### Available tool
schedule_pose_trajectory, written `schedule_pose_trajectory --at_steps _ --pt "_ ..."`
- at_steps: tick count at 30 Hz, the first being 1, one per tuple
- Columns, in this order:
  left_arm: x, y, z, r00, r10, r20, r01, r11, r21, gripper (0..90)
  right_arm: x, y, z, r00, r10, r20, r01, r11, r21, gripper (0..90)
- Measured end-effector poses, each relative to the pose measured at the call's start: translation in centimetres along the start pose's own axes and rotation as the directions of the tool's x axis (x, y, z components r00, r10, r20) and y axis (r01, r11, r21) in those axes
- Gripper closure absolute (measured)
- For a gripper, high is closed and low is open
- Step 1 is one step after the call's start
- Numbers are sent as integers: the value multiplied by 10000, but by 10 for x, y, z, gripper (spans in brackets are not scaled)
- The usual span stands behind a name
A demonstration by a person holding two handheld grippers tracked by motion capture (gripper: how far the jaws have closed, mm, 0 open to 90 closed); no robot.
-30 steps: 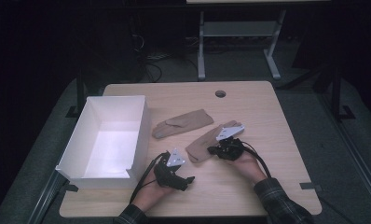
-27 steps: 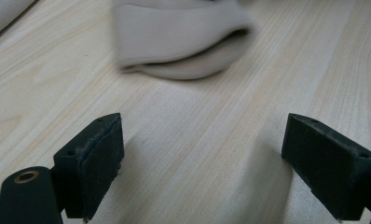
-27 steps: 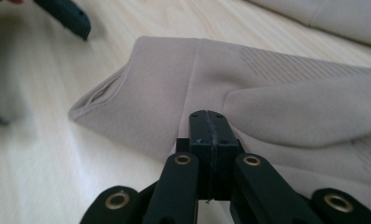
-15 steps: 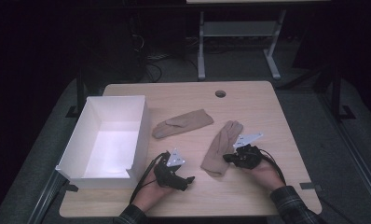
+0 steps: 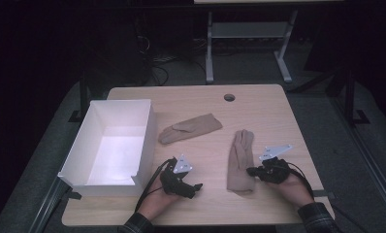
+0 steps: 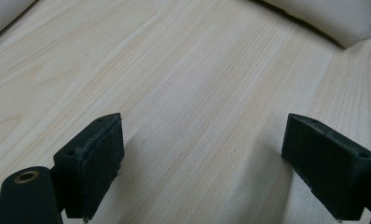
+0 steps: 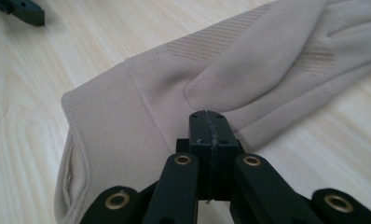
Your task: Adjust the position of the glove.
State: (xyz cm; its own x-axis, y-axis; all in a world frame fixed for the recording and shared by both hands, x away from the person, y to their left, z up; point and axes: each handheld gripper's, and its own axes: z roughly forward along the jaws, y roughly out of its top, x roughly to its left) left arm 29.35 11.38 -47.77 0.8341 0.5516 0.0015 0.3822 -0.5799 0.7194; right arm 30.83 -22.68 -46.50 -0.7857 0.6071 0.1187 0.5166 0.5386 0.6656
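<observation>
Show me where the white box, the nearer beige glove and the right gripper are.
white box [image 5: 79, 150], high view, left wall.
nearer beige glove [image 5: 239, 162], high view, palm.
right gripper [image 7: 210, 122], right gripper view, tips of its shut jaws.

White open cardboard box [image 5: 111, 143] at left on light wooden table [image 5: 259, 104]; first beige fabric glove [image 5: 190, 128] just right of box; second beige fabric glove [image 5: 240, 160] farther right, nearer person.

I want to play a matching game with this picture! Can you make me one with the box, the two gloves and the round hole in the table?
Things:
1. white box
2. near glove
3. far glove
4. round hole

Places:
A. by the table's far edge
B. beside the right gripper
C. at the table's left side
D. mid-table, just right of the box

Pairs: 1-C, 2-B, 3-D, 4-A
</observation>
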Motion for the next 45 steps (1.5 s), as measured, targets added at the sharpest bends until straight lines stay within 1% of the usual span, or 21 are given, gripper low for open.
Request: schedule_pose_trajectory --at_steps 3,7,11,14,17,21,25,27,29,30,32,34,35,38,39,42,45 --pt "0 0 0 10000 10 -12 -10 10000 5 123 1 -4 -4 10000 53 32 -53 10000 8 900" --pt "0 0 0 10000 10 -29 -10 10000 10 123 3 -12 -11 9999 -126 88 124 9998 126 900" --pt "0 0 0 10000 3 -32 -3 10000 7 123 3 -16 -17 9998 -131 154 127 9996 236 900" --pt "0 0 0 10000 10 -40 -10 10000 6 123 3 -16 -19 9998 -67 187 64 9999 143 900" --pt "0 0 0 10000 -27 -20 27 10000 5 123 3 -9 -20 9998 -112 193 115 9998 -158 900" --pt "0 0 0 10000 -27 -20 27 10000 4 123 0 2 -16 9995 -96 300 109 9990 -439 900" --pt "0 0 0 10000 -32 -19 32 10000 26 122 -5 13 -5 9983 -114 577 150 9979 -624 900" --pt "0 0 0 10000 -30 -14 30 10000 25 123 -8 16 0 9974 -66 715 109 9982 -591 900" --pt "0 0 0 10000 -32 -15 32 10000 24 123 -12 16 7 9974 -2 719 30 9993 -381 900" --pt "0 0 0 10000 -33 -14 33 10000 22 123 -14 16 11 9972 -48 744 66 9997 -239 900" --pt "0 0 0 10000 -47 -23 47 10000 17 123 -16 15 11 9977 20 674 -4 9997 -247 900" --pt "-1 0 0 10000 -59 -28 59 10000 13 123 -16 13 10 9974 -56 720 64 9999 -110 900" --pt "-1 0 0 10000 -66 -32 66 10000 10 123 -16 10 9 9972 -86 737 95 9999 -118 900" --pt "-1 0 -1 10000 -70 -38 70 10000 14 123 -17 7 6 9978 49 663 -38 9998 -176 900" --pt "-1 0 -1 10000 -79 -37 79 10000 3 123 -18 2 1 9979 48 642 -40 9999 -127 900" --pt "-1 0 0 10000 -60 -46 60 10000 0 123 -17 -6 -6 9983 96 567 -91 9999 -101 900" --pt "0 0 -1 10000 7 -67 -7 10000 4 123 -14 -11 -11 9987 10 509 -10 10000 0 900"
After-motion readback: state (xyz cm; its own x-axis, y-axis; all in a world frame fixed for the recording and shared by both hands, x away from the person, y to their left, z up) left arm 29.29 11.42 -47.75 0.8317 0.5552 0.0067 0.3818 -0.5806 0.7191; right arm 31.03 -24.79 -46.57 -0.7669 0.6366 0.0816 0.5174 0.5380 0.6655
